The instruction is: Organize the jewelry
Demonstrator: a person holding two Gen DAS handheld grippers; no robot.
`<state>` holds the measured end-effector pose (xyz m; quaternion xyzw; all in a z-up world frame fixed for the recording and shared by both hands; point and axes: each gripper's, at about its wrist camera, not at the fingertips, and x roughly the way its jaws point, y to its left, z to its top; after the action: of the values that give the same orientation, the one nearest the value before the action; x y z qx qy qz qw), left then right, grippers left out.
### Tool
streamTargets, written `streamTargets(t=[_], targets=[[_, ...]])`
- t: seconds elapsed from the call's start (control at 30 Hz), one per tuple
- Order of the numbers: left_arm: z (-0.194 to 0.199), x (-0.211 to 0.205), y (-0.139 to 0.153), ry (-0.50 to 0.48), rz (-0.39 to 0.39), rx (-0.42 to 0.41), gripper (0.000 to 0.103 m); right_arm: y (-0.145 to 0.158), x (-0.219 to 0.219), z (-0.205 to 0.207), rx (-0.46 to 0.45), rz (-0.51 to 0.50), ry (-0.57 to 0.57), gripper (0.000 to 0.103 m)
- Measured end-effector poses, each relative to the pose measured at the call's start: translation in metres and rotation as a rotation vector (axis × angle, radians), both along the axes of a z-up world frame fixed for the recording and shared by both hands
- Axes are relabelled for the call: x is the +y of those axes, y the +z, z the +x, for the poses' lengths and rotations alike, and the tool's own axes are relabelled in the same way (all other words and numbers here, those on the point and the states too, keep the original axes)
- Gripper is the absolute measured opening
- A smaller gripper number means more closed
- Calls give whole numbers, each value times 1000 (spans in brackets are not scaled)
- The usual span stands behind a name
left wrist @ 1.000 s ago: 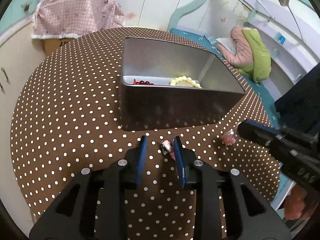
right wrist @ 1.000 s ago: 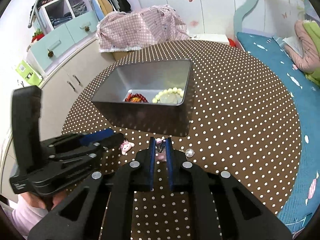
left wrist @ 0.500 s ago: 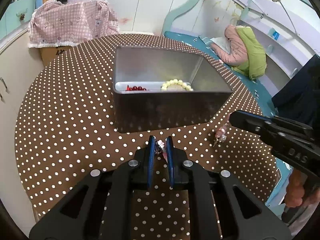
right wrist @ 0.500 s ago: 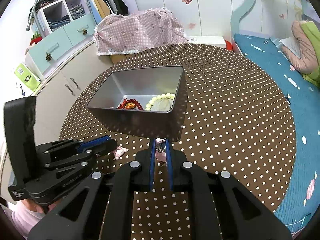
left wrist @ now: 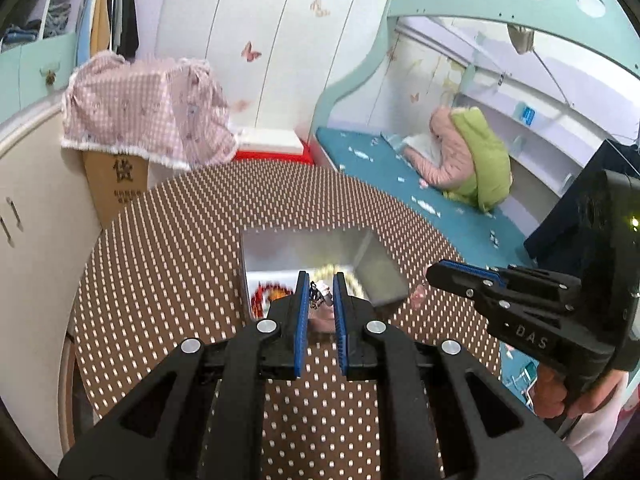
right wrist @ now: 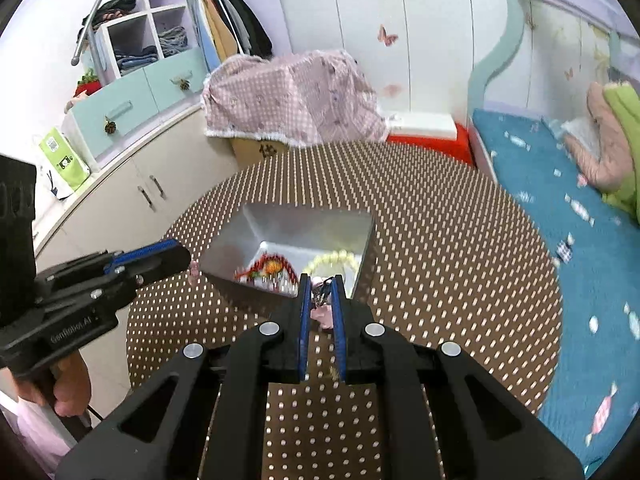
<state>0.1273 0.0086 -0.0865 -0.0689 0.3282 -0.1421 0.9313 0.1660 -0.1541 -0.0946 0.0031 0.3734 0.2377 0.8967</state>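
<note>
We hold a small pink charm (left wrist: 320, 295) pinched in the left gripper (left wrist: 320, 286) and another trinket (right wrist: 322, 300) clamped in the right gripper (right wrist: 321, 286), both lifted toward the metal tin (right wrist: 304, 226) mid-frame on the desk (right wrist: 440, 240), likely for dropping in. Only the right view shows the red beads (right wrist: 266, 268) clearly beside the pale bracelet (right wrist: 332, 260).

The box (right wrist: 308, 224) is bare metal with a dull, brushed sheen. The desk (right wrist: 440, 248) wears a matt brown cloth dotted white. Each hand-held gripper, left (left wrist: 321, 294) and right (right wrist: 321, 294), is matt black plastic with ribbed blue pads (left wrist: 301, 316). The cream beads (right wrist: 332, 258) look smooth and glossy. A checked pink cloth (right wrist: 292, 96) drapes a cardboard carton (left wrist: 118, 184).
</note>
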Motion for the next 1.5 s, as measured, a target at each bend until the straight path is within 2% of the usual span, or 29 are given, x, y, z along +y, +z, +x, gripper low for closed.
streamTargets(t=[0.13,0.3,0.5,0.73,0.87,0.97,1.07,1.17,1.2,1.3,1.5], targets=[[14,-3,11,3,7,-21,12,11,4,9,-29,14,15,9],[36,-3,9,-4,-17,-2,12,17,14,20,-44,22,33,9],[55,-4,-3,-1,-18,36,13,5,24,41,24,33,44,9],[64,0,-18,3,20,83,15,-3,21,44,67,32,42,14],[62,2,-22,-4,25,85,23,-5,13,44,72,28,19,15],[55,-1,-25,-24,37,89,24,-9,2,43,77,16,-11,20],[40,-12,-28,-72,53,88,25,-17,-13,37,94,0,-56,20],[23,-30,-33,-123,73,85,38,-25,-24,25,112,-17,-80,20],[17,-36,-36,-141,79,86,39,-28,-28,19,121,-16,-85,20],[8,-57,-52,-198,93,113,39,-36,-39,9,137,-11,-101,21],[3,-84,-84,-249,135,186,39,-54,-58,-1,187,3,-144,21]])
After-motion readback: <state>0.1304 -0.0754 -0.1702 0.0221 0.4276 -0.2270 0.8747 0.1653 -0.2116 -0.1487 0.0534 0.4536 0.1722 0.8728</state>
